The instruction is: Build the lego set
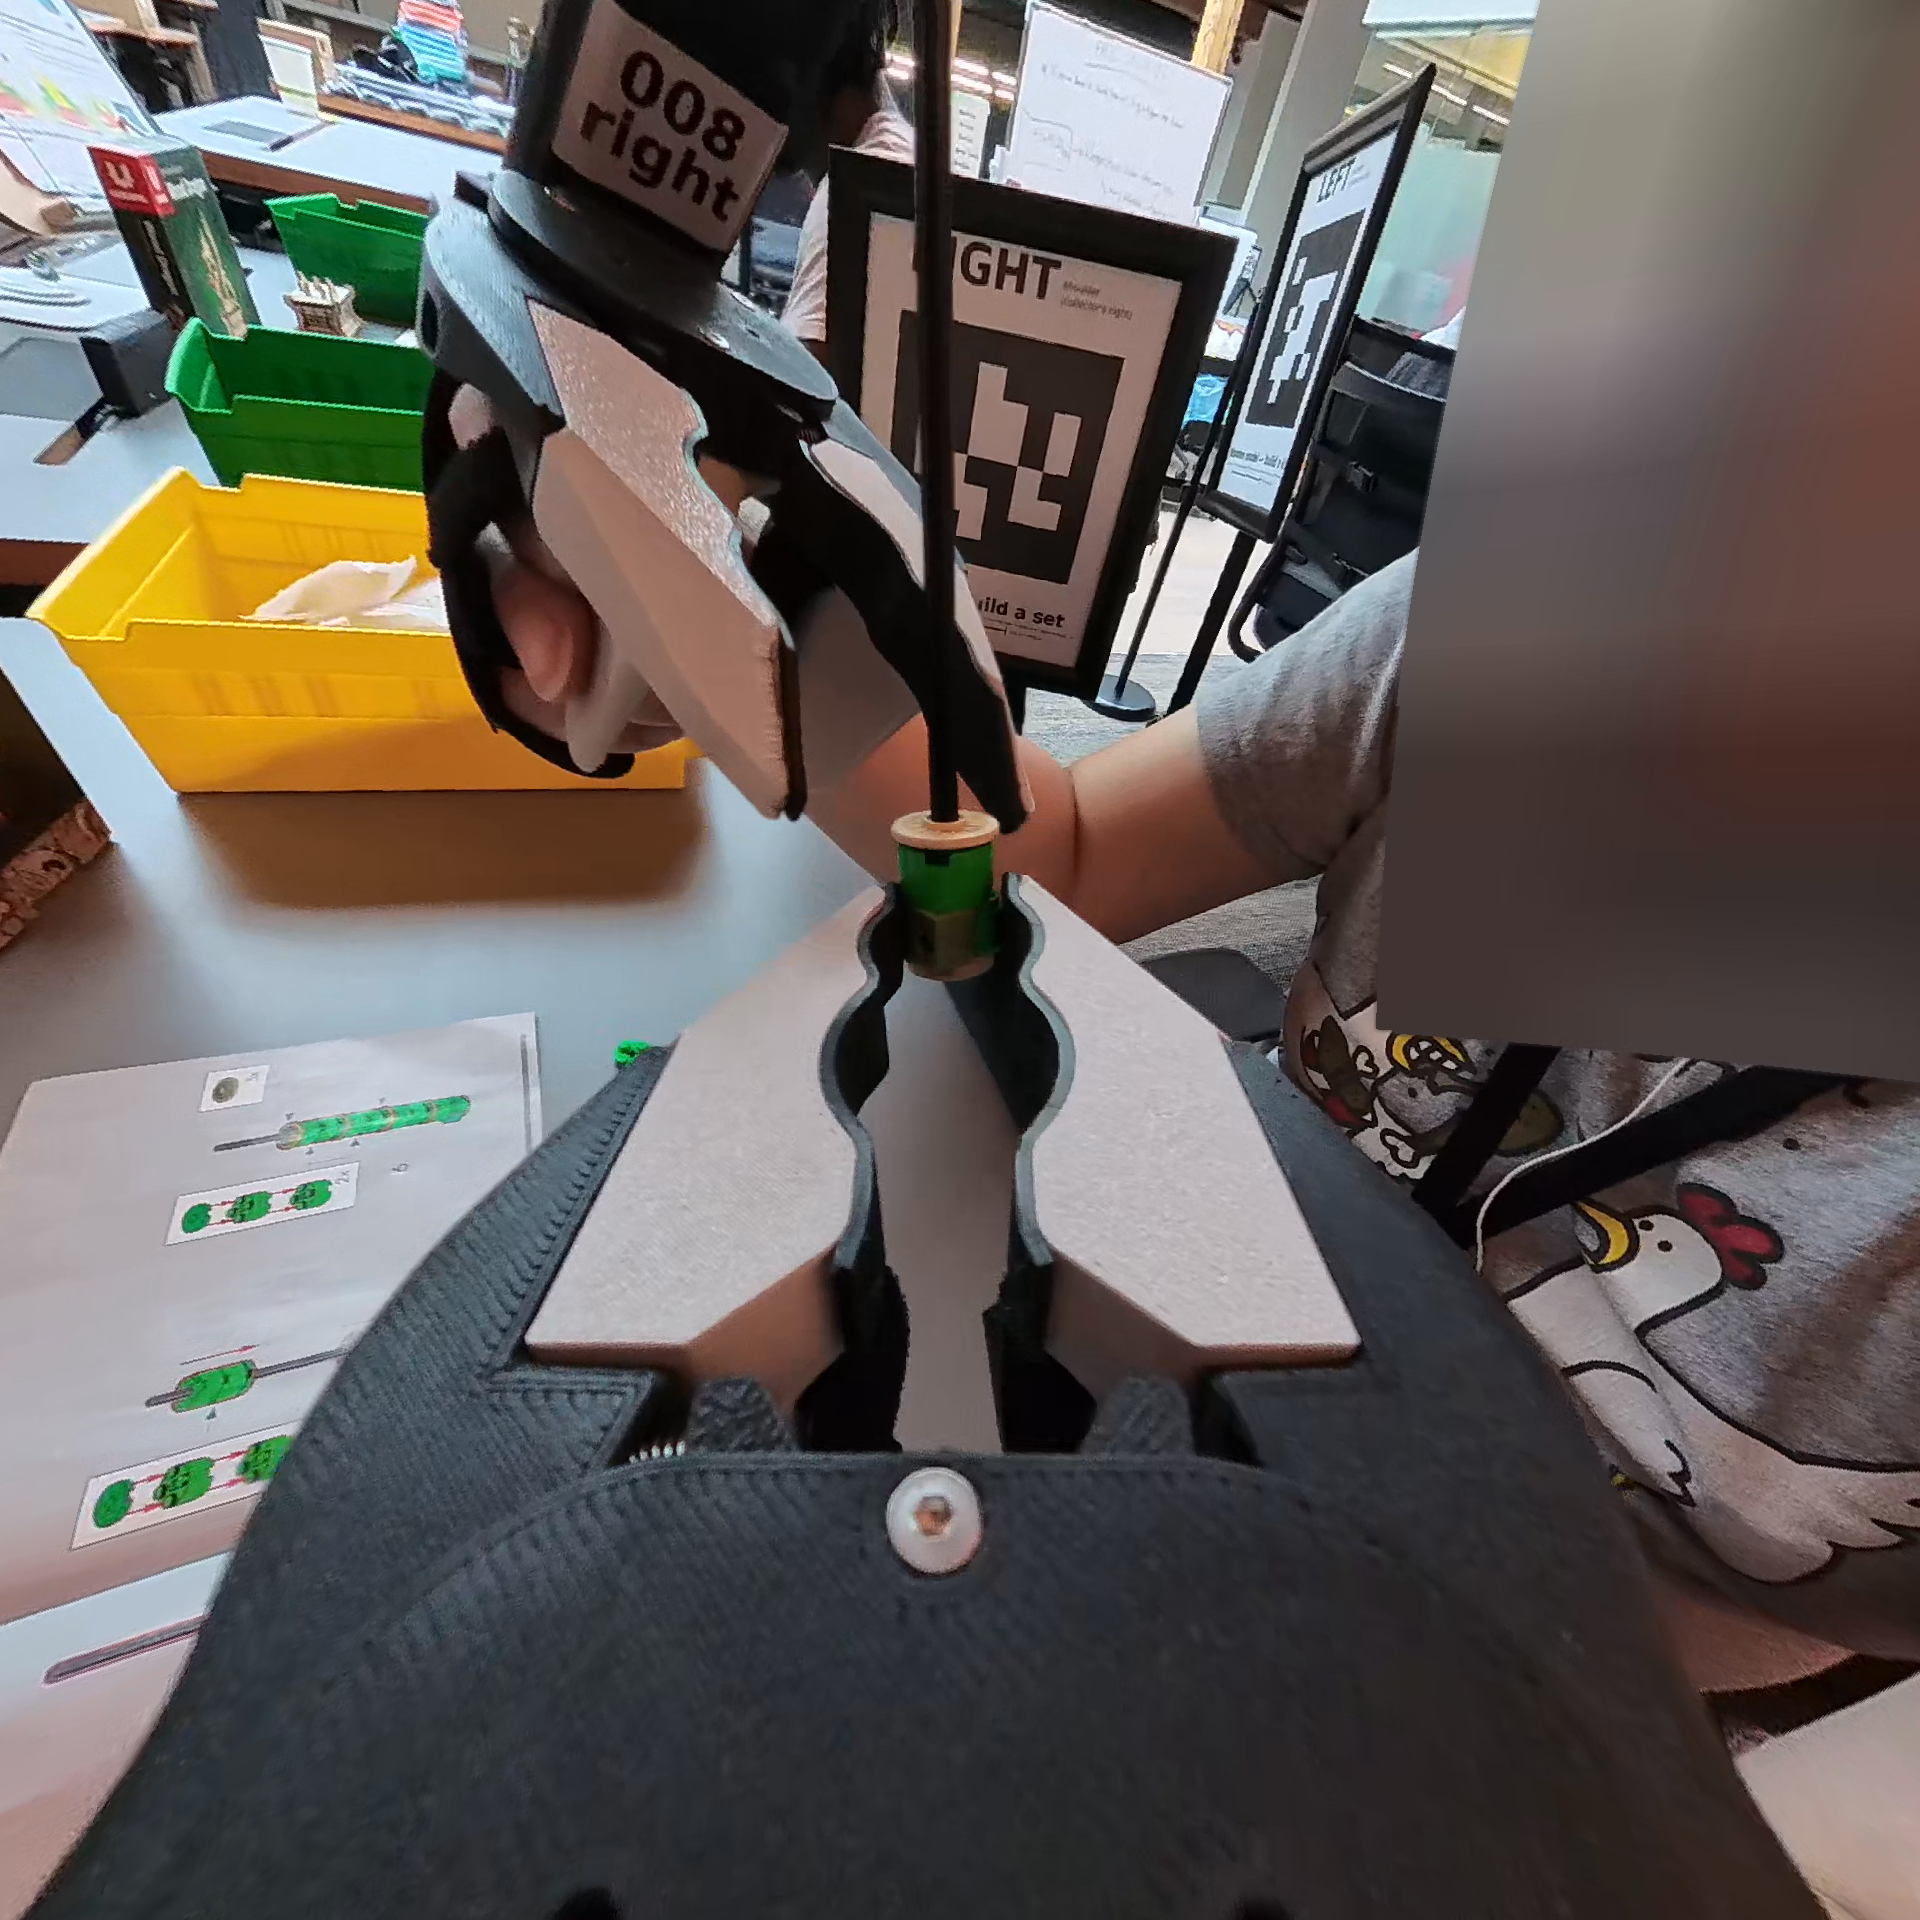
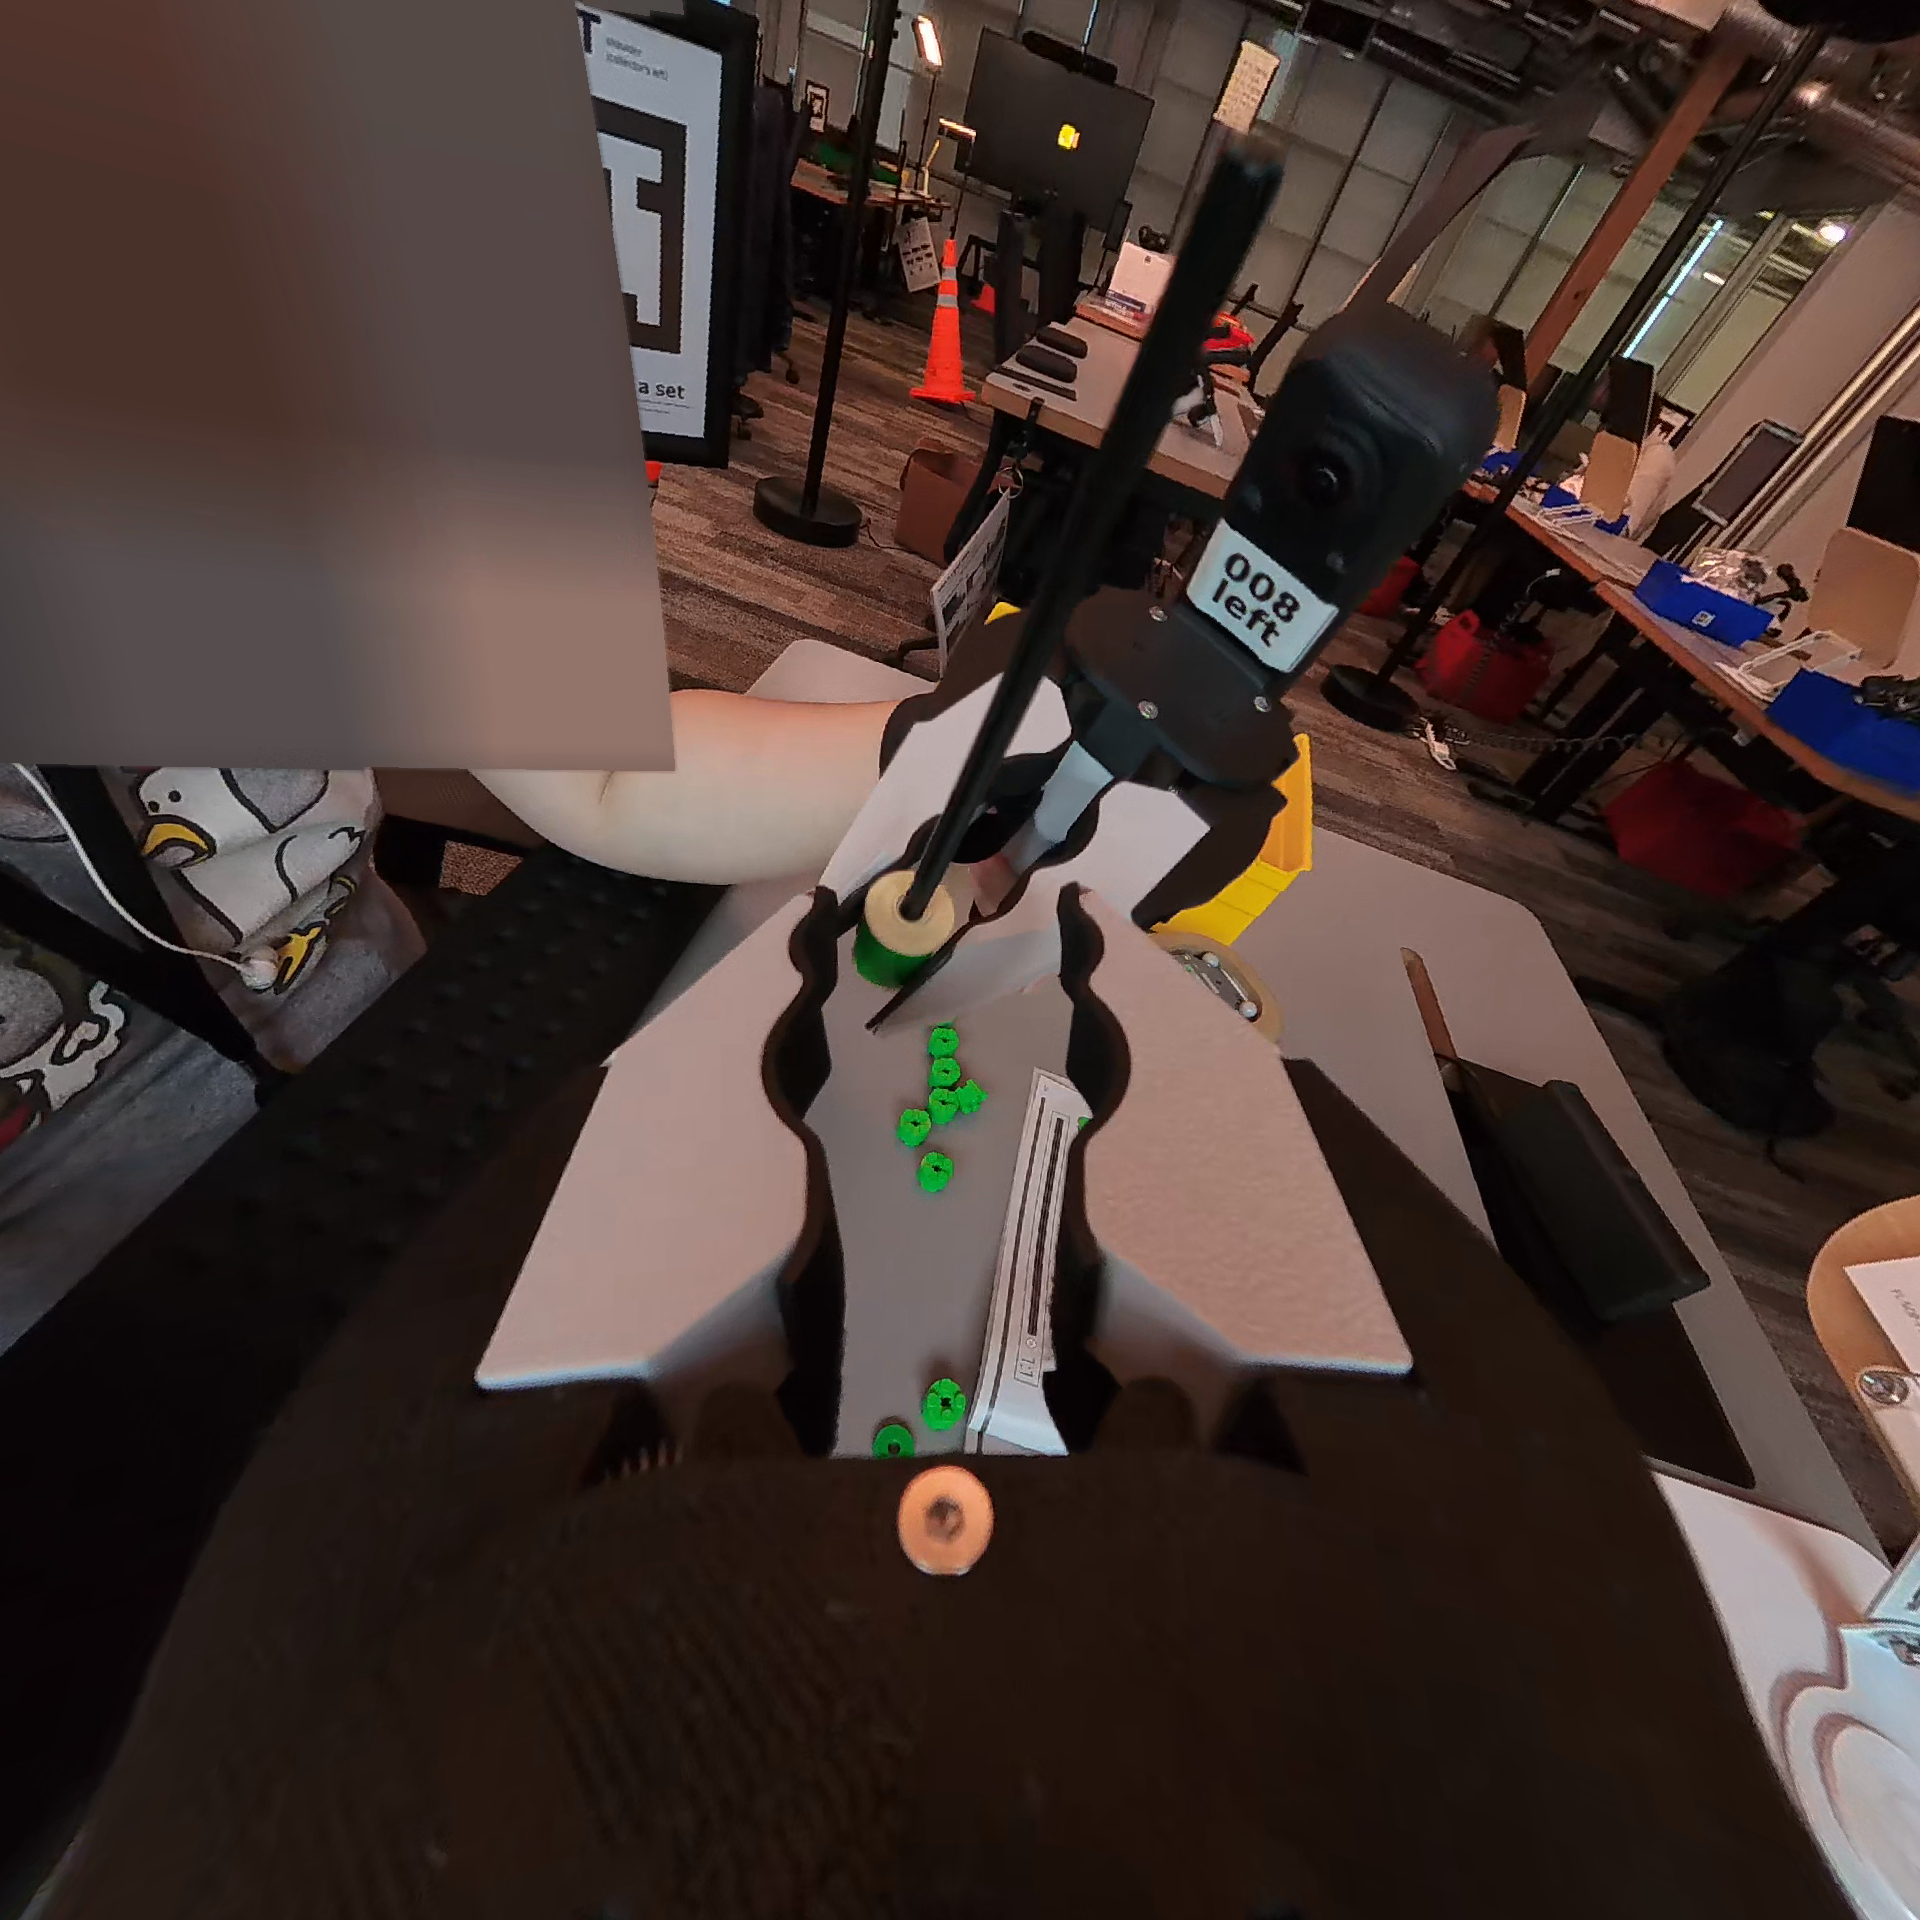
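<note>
A long black axle rod stands upright with a short stack of tan and green round pieces threaded on its lower end. My left gripper is shut on this stack at its fingertips. My right gripper comes in from the upper left, open, with its fingers on either side of the rod just above the top tan piece. In the right wrist view the right gripper is open around the rod and stack, and the left gripper holds the stack from the far side.
Several loose green pieces lie on the grey table beside a paper strip. An instruction sheet lies at left. A yellow bin and green bins stand behind. A tape roll sits at right. A person's arm is close.
</note>
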A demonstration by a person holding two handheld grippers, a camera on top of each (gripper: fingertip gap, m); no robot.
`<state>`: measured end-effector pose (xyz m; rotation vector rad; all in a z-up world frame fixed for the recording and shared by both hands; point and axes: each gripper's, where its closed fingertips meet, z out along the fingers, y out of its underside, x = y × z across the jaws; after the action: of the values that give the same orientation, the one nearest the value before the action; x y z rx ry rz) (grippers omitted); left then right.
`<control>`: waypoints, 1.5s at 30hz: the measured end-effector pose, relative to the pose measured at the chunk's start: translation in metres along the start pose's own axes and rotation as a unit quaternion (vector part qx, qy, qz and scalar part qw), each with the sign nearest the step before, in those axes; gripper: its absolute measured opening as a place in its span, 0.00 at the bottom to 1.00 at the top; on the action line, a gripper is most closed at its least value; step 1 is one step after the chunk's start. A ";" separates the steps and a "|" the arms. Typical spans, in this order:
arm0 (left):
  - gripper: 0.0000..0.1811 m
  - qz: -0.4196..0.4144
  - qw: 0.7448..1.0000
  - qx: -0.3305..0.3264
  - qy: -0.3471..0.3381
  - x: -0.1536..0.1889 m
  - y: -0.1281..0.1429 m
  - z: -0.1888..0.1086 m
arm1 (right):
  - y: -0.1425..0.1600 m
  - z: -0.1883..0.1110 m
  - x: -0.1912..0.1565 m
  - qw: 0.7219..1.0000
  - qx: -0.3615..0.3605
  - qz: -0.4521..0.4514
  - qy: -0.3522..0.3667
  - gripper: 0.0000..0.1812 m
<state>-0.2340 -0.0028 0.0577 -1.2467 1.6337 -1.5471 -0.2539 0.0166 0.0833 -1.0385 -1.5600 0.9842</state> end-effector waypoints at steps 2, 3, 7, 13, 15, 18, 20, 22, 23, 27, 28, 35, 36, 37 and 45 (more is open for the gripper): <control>0.09 -0.001 1.000 -0.001 0.000 -0.001 0.001 0.001 | 0.001 0.000 -0.001 1.000 -0.002 0.000 -0.002 0.23; 0.09 -0.001 1.000 -0.001 0.002 0.000 0.001 0.001 | 0.001 0.001 -0.001 1.000 -0.003 -0.001 -0.004 0.23; 0.09 0.001 1.000 -0.004 0.004 0.001 0.002 0.002 | 0.001 0.001 -0.003 1.000 -0.005 -0.005 -0.005 0.23; 0.09 0.003 1.000 0.003 0.011 0.003 -0.001 0.003 | -0.001 -0.001 -0.004 1.000 -0.003 -0.008 -0.005 0.23; 0.09 0.002 1.000 0.004 0.013 0.003 -0.001 0.003 | -0.002 -0.002 -0.004 1.000 -0.002 -0.009 -0.004 0.23; 0.08 0.000 1.000 0.008 0.017 0.004 -0.002 0.003 | -0.002 -0.004 -0.005 1.000 -0.002 -0.011 -0.004 0.23; 0.09 -0.001 1.000 0.009 0.020 0.005 -0.002 0.003 | -0.002 -0.004 -0.006 1.000 -0.002 -0.011 -0.006 0.23; 0.09 -0.001 1.000 0.008 0.022 0.005 -0.002 0.004 | -0.002 -0.005 -0.005 1.000 -0.004 -0.012 -0.005 0.23; 0.09 -0.001 1.000 0.007 0.022 0.005 -0.001 0.004 | -0.002 -0.005 -0.006 1.000 -0.005 -0.012 -0.005 0.23; 0.09 -0.002 1.000 0.003 0.025 0.005 0.000 0.006 | -0.001 -0.005 -0.006 1.000 -0.006 -0.013 -0.006 0.23; 0.09 -0.002 1.000 0.002 0.025 0.005 0.000 0.007 | -0.001 -0.005 -0.006 1.000 -0.007 -0.013 -0.006 0.23; 0.09 -0.005 1.000 0.001 0.026 0.005 0.001 0.007 | -0.001 -0.006 -0.008 1.000 -0.009 -0.013 -0.010 0.22; 0.09 -0.005 1.000 0.001 0.026 0.005 0.001 0.007 | 0.000 -0.005 -0.009 1.000 -0.010 -0.013 -0.011 0.22; 0.09 -0.004 1.000 0.001 0.026 0.005 0.001 0.007 | 0.000 -0.005 -0.009 1.000 -0.012 -0.013 -0.012 0.22; 0.09 -0.004 1.000 0.001 0.025 0.004 0.001 0.006 | 0.003 -0.004 -0.009 1.000 -0.018 -0.013 -0.014 0.22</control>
<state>-0.2305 -0.0095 0.0561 -1.2247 1.6594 -1.5964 -0.2484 0.0095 0.0783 -1.0316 -1.6151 0.9591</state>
